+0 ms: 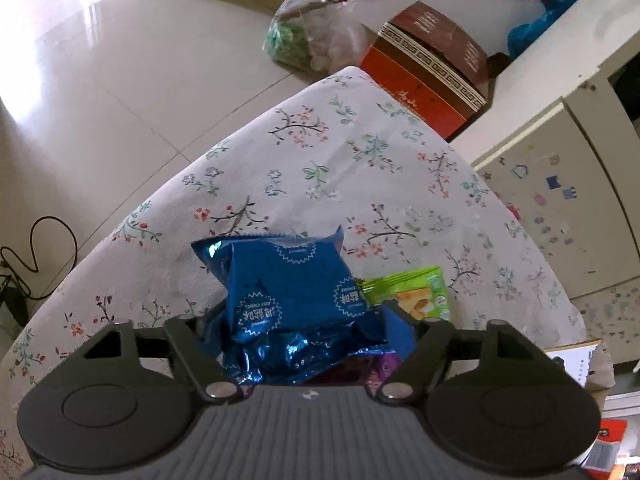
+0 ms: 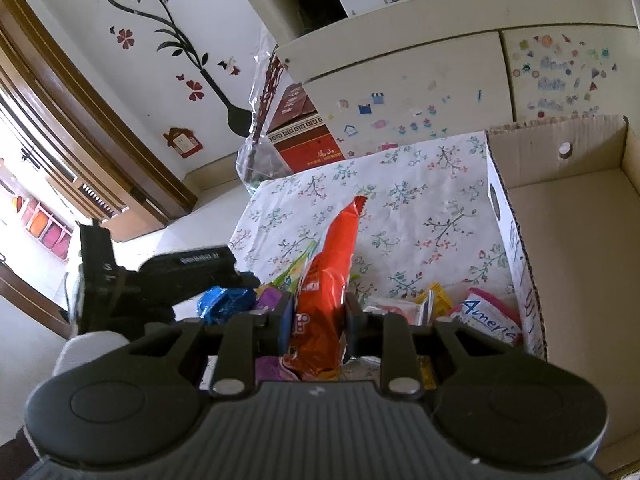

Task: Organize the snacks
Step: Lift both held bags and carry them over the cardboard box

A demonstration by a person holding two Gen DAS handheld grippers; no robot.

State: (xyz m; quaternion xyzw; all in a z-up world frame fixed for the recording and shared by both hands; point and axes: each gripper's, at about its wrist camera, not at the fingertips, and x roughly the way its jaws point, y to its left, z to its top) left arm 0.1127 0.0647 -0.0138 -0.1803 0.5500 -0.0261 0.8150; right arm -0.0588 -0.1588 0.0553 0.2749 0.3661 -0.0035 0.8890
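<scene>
- Inspecting the cardboard box [image 2: 568, 216] at the right of the counter [image 2: 420, 200], we see a bare floor inside it; its near corner lies behind the right tongs, so we cannot speak for that part.
- Snack packets lie heaped on the flowered cloth just beside the box wall, among them a white packet [image 2: 490, 316] and a yellow one [image 2: 436, 300].
- We find the right tongs [image 2: 316, 320] clamped together on an orange packet [image 2: 332, 264], which stands tilted above the heap.
- We find the left tongs [image 1: 298, 332] set either side of a blue foil packet [image 1: 288, 284]; whether the pads press on it we cannot tell.
- Only the left wrist view shows a green packet [image 1: 416, 294] touching the blue one and a purple wrapper beneath it.
- Only the right wrist view shows the box and the left tool's dark body [image 2: 160, 280].
- Around the counter: pale floor tiles [image 1: 100, 92], a white cabinet [image 2: 400, 80] with stickers, a red-brown carton [image 1: 432, 68], flower decals on the wall.
</scene>
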